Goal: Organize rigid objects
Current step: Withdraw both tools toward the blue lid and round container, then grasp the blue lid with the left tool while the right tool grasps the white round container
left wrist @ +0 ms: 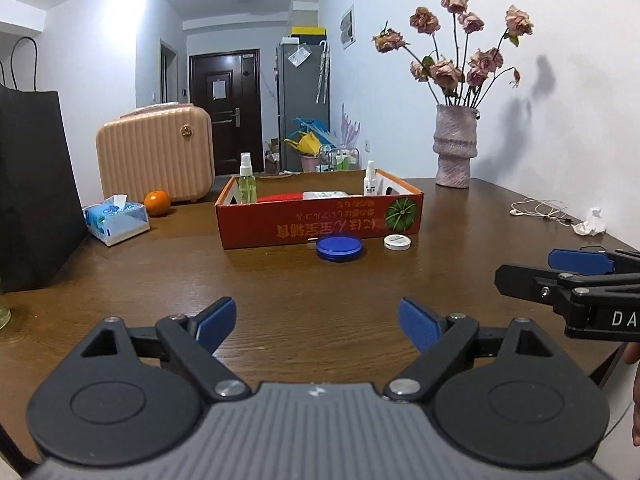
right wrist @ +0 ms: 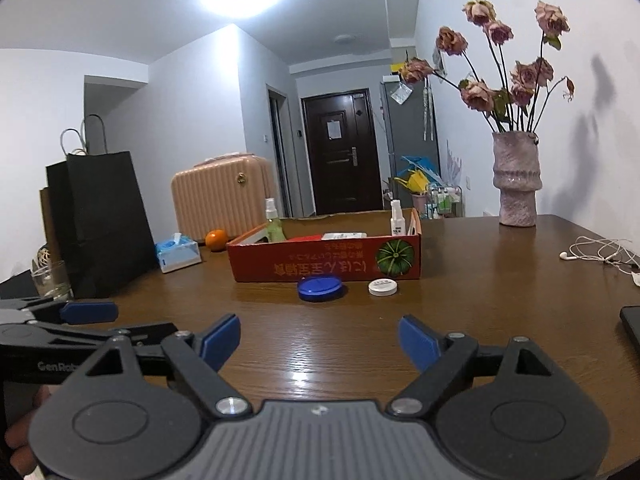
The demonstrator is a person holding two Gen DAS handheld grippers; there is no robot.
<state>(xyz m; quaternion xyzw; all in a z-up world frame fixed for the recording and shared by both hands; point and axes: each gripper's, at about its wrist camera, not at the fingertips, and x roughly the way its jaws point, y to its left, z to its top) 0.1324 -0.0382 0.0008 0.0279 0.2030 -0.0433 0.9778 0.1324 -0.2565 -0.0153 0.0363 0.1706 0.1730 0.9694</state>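
Observation:
A red cardboard box point(left wrist: 260, 224) point(right wrist: 260, 264) sits mid-table. A green spray bottle point(left wrist: 247, 180) point(right wrist: 274, 222) and a white spray bottle point(left wrist: 370, 180) point(right wrist: 396, 218) stand inside it, beside flat red and white items. In front of the box lie a blue round tin point(left wrist: 339, 249) point(right wrist: 320, 288) and a small white round jar point(left wrist: 397, 242) point(right wrist: 383, 287). My left gripper point(left wrist: 318, 316) is open and holds nothing, well short of the tin. My right gripper point(right wrist: 319, 330) is open too, with nothing between its fingers, and hovers beside the left one.
On the left are a black paper bag point(left wrist: 32, 184), a tissue box point(left wrist: 116, 220), an orange point(left wrist: 157, 203) and a peach suitcase point(left wrist: 154, 152). A vase of dried roses point(left wrist: 454, 148), white earphones point(left wrist: 536, 208) and crumpled paper point(left wrist: 592, 222) are on the right. A glass jar point(right wrist: 50, 280) stands far left.

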